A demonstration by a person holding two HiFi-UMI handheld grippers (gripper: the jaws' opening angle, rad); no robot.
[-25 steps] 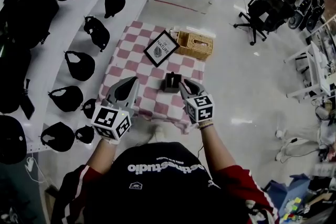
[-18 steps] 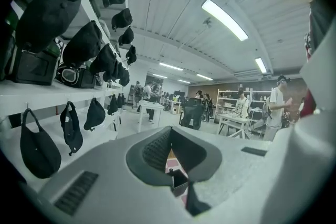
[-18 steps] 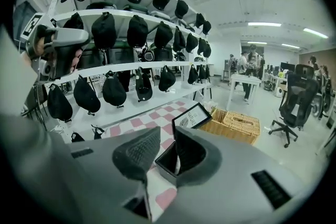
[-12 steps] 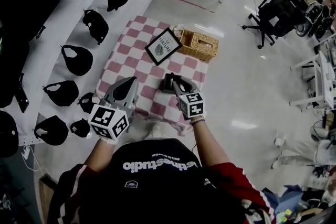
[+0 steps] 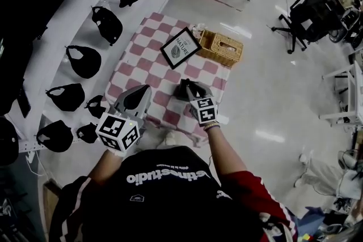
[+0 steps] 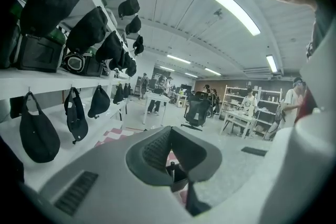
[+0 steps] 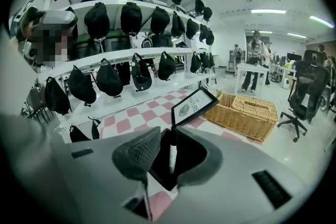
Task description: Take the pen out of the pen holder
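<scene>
Two grippers are working over a checked cloth [image 5: 147, 65], mid-frame in the head view. Right gripper [image 7: 169, 136] is hovering at the black pen holder [image 7: 160, 168]. Its jaws are standing narrowly apart, one on each side of the pen [image 7: 171, 152], which is standing upright in the holder. A sliver of gap is showing on either side of the pen shaft, so nothing is being pinched. The pen top is sitting about level with the jaw tips, centre of the right gripper view.

In the head view the holder is showing upper left of the right gripper's marker cube [image 5: 204, 110], toward the cloth's lower right.

Left gripper [image 6: 170, 131] is hanging lower left of the holder, well apart from it, tips closed together and carrying nothing. Holder and pen are showing small through the hollow behind its tips.

Framed sign [image 5: 180, 48] and wicker basket [image 5: 221, 48] are sitting above the holder in the head view, basket to the right. Dark caps [image 5: 84, 60] are hanging along the white shelf [image 5: 62, 37] at left.
</scene>
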